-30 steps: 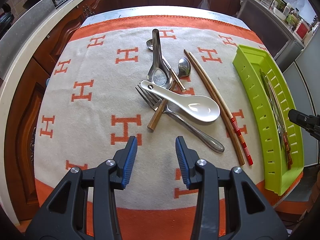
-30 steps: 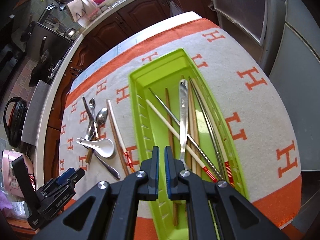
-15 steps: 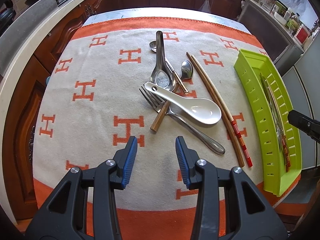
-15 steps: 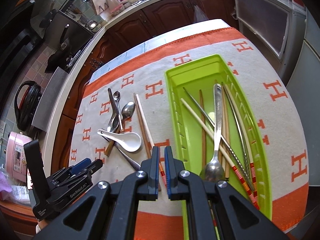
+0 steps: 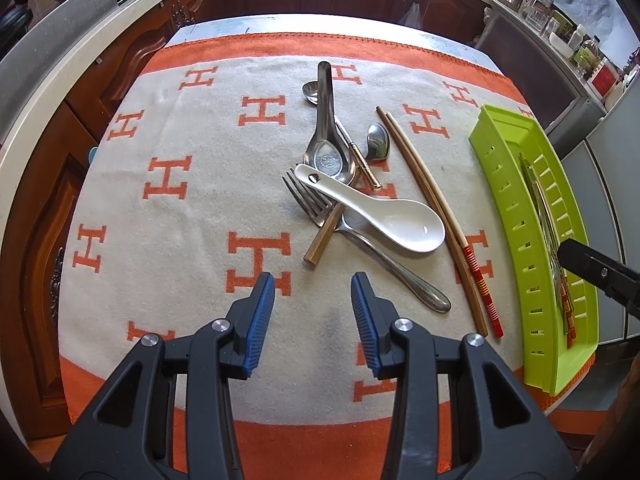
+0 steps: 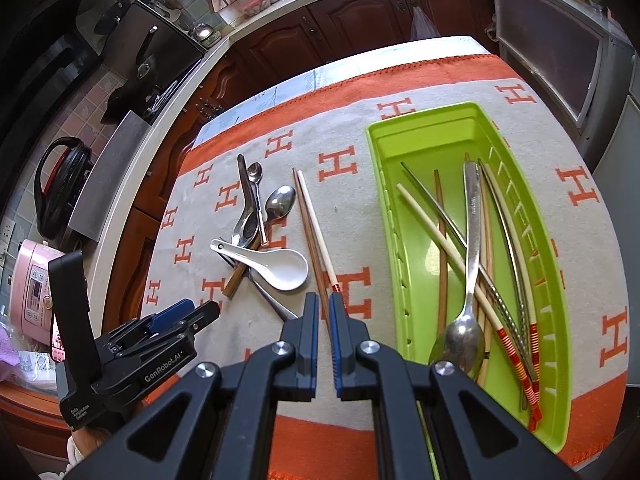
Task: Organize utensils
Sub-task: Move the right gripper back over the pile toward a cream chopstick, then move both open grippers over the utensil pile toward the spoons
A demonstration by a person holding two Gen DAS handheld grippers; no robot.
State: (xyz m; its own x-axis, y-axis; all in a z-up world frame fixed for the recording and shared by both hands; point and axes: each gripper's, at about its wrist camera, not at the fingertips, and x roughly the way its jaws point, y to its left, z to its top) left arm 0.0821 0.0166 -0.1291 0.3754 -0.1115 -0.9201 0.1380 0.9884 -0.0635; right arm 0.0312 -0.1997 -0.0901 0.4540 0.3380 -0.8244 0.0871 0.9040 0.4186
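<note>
A heap of utensils lies mid-cloth: a white ceramic spoon (image 5: 384, 216), a steel fork (image 5: 360, 248), a steel soup spoon (image 5: 326, 136), two small spoons and a wooden stick. Beside it lies a pair of red-banded chopsticks (image 5: 436, 208). My left gripper (image 5: 312, 308) hovers open just in front of the heap, empty. A green tray (image 6: 384, 208) at the right holds a steel spoon (image 6: 470, 248) and several chopsticks. My right gripper (image 6: 324, 304) is shut and empty, above the near ends of the red-banded chopsticks (image 6: 316, 232), left of the tray.
An orange-and-cream cloth (image 5: 168, 168) with H marks covers the table. The green tray (image 5: 516, 240) sits at the cloth's right edge. Wooden cabinets (image 6: 320, 36) and a counter ring the table; a pink cooker (image 6: 34, 288) stands at the left.
My right gripper has swung left, from over the green tray to over the red-banded chopsticks beside it. The left gripper has held still and stays open.
</note>
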